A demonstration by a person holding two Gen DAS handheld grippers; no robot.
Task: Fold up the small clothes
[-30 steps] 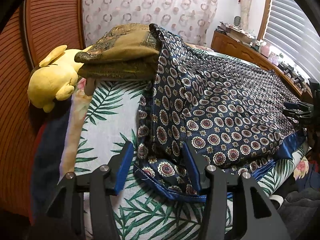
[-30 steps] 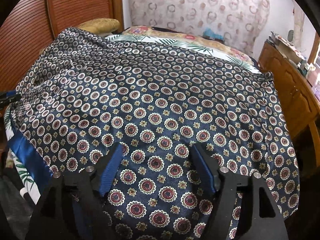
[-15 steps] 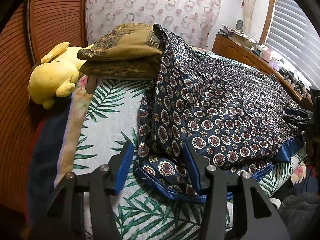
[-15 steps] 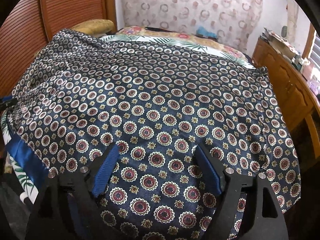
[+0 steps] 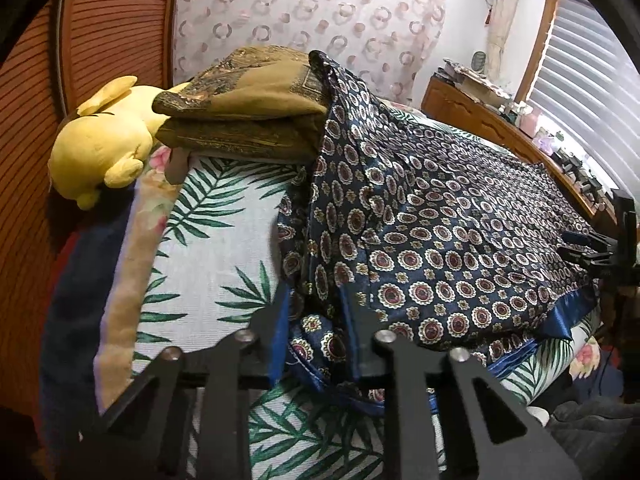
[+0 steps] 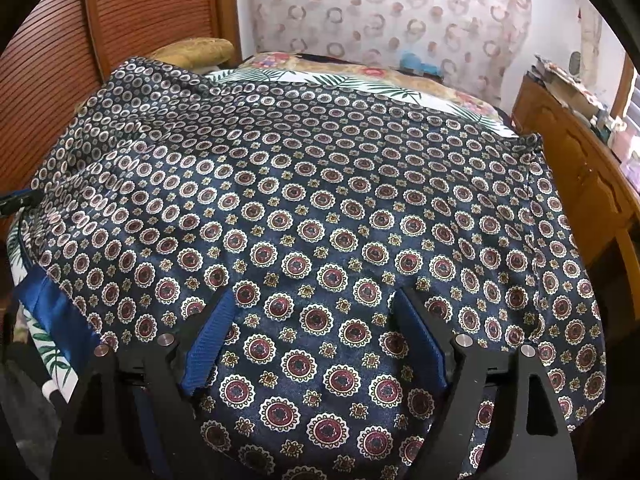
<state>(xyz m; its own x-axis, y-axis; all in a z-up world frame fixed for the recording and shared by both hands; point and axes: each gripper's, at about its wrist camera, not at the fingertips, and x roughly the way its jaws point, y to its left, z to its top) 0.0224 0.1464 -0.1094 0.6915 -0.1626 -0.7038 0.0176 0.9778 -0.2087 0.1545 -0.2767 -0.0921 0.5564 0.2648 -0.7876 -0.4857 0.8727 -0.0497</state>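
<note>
Left fingers [image 5: 286,320] closing on garment [image 5: 440,220] near-left corner, right fingers [image 6: 420,336] wide apart over garment, bed [image 5: 216,240] beneath

You'll find no readable text, label, brand, number or sign anywhere in either view; the cloth and curtain carry only patterns, no lettering.
</note>
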